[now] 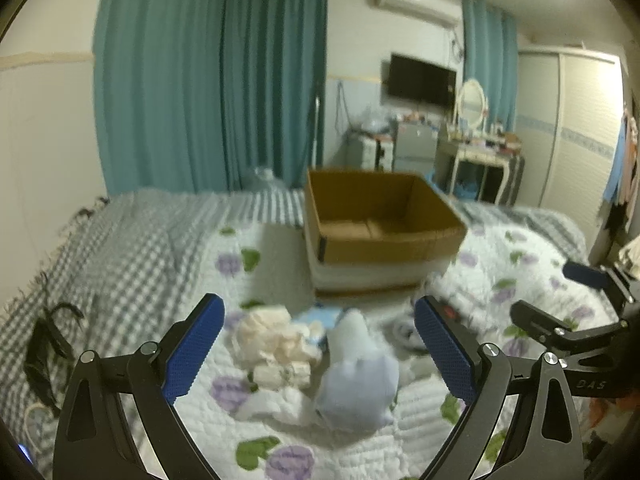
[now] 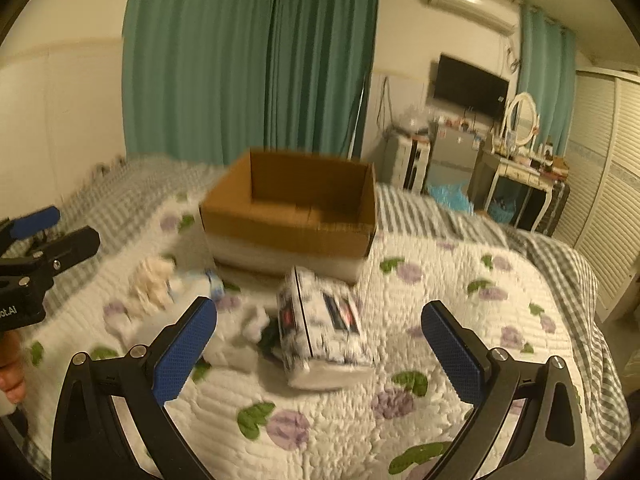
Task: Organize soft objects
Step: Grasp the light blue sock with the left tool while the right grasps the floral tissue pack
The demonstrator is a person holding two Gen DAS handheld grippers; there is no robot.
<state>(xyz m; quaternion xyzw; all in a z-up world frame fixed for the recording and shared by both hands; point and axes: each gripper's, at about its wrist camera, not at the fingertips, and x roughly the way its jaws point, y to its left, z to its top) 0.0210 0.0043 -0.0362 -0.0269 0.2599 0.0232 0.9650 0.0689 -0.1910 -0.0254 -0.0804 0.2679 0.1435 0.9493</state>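
Note:
An open cardboard box (image 1: 380,216) stands on the bed; it also shows in the right wrist view (image 2: 292,216). In front of it lie soft items: a cream plush (image 1: 272,344), a pale lilac plush (image 1: 356,380) and a blue cloth (image 1: 320,320). My left gripper (image 1: 320,352) is open and empty above the plushes. In the right wrist view a patterned white soft pack (image 2: 320,328) lies on the quilt, with the cream plush (image 2: 152,280) at left. My right gripper (image 2: 320,348) is open and empty, just short of the pack.
The bed has a white floral quilt (image 2: 440,320) over a grey checked sheet (image 1: 120,248). Teal curtains (image 1: 208,80) hang behind. A fridge (image 1: 412,148), dressing table (image 1: 480,156) and wardrobe (image 1: 576,132) stand at the far right. A black hair tie (image 1: 48,344) lies left.

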